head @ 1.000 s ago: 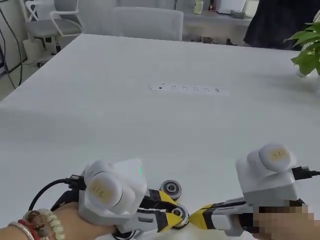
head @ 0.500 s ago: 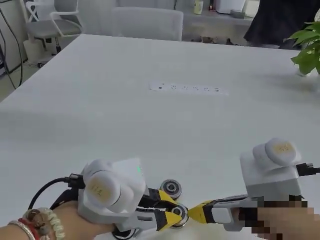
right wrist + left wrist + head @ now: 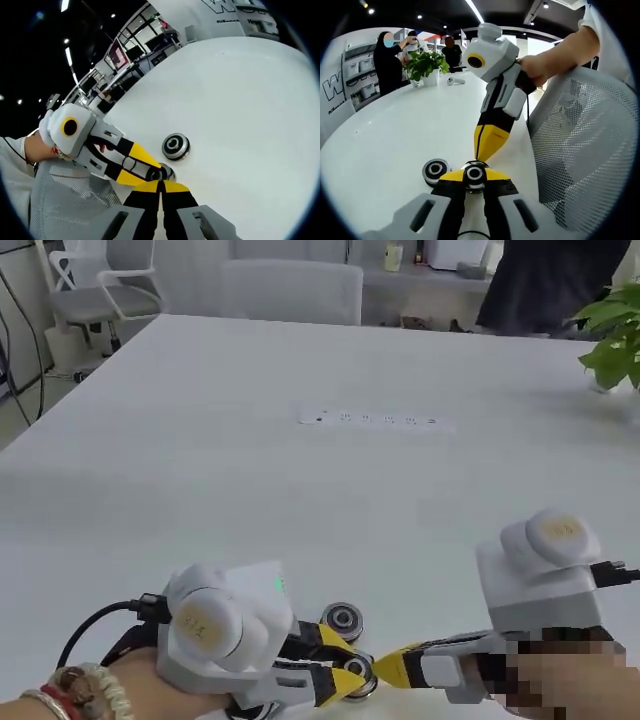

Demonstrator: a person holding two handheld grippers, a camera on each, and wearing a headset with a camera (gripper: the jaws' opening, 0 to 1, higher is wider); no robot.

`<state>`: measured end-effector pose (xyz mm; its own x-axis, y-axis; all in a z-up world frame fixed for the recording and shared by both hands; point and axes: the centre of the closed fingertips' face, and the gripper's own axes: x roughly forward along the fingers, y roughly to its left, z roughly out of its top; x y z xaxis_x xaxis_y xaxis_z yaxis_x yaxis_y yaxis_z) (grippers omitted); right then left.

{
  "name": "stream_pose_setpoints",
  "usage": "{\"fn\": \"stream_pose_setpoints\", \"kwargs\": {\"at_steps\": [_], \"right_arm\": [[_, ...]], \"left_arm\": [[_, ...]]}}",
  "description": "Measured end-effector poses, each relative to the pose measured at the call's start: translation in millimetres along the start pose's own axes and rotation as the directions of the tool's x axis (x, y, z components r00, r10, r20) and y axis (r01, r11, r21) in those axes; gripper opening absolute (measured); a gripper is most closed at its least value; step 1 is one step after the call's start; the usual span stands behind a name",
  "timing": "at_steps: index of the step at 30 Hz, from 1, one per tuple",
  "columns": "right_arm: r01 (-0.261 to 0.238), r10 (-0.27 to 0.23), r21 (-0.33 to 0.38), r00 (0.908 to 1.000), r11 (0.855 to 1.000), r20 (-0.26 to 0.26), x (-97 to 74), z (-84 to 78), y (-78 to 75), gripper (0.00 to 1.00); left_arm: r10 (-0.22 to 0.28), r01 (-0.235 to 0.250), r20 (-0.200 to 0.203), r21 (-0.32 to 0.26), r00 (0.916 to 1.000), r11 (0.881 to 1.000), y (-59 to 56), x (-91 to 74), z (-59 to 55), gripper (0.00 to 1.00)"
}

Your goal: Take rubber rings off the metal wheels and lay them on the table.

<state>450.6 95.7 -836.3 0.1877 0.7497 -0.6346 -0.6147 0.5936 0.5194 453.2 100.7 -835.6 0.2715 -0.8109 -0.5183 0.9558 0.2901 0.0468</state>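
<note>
— Which step is this?
— The first rubber ring (image 3: 474, 163). The left tongs (image 3: 350, 677) clamp a wheel (image 3: 474, 175) at the desk's (image 3: 300, 490) near edge, and the right tongs (image 3: 161, 184), tips closed, touch its rim (actual grip unclear).
— And next?
— Probably peeling the ring outward. A second wheel (image 3: 343, 618) lies just beyond.

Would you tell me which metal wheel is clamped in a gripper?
The wheel clamped by the left gripper; the other wheel lies free on the table beside it.

Your left gripper (image 3: 350, 662) and right gripper (image 3: 390, 670) meet tip to tip at a wheel (image 3: 362, 674) near your edge of the table (image 3: 200, 470); the second wheel (image 3: 343, 619) lies just behind it.
</note>
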Motion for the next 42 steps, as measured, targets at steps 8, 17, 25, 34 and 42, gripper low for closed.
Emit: {"fn": "stream_pose_setpoints", "kwargs": {"at_steps": [8, 17, 25, 34, 42], "right_arm": [[-0.025, 0.025, -0.008, 0.9996, 1.000, 0.014, -0.1, 3.9, 8.0, 0.00], [-0.044, 0.044, -0.015, 0.9989, 0.999, 0.015, 0.6, 6.1, 16.1, 0.00], [-0.051, 0.051, 0.001, 0.9982, 0.999, 0.031, -0.7, 8.6, 18.0, 0.00], [-0.039, 0.039, 0.019, 0.9984, 0.999, 0.041, -1.3, 10.2, 12.3, 0.00], [-0.013, 0.012, 0.024, 0.9991, 1.000, 0.042, -2.9, 10.3, 5.2, 0.00]], "left_arm": [[0.002, -0.002, 0.000, 0.000, 1.0000, 1.000, 0.0, 0.5, 0.2, 0.08], [0.008, -0.008, 0.004, -0.004, 1.0000, 1.000, 0.1, 0.5, 0.1, 0.08], [0.007, -0.007, 0.006, -0.009, 1.0000, 1.000, 0.4, 0.2, -0.2, 0.08], [0.011, -0.011, -0.004, -0.033, 0.9999, 0.999, 1.3, 0.5, 0.0, 0.08], [0.002, -0.003, -0.026, -0.041, 0.9997, 0.999, 1.1, -0.3, -0.3, 0.08]]}}
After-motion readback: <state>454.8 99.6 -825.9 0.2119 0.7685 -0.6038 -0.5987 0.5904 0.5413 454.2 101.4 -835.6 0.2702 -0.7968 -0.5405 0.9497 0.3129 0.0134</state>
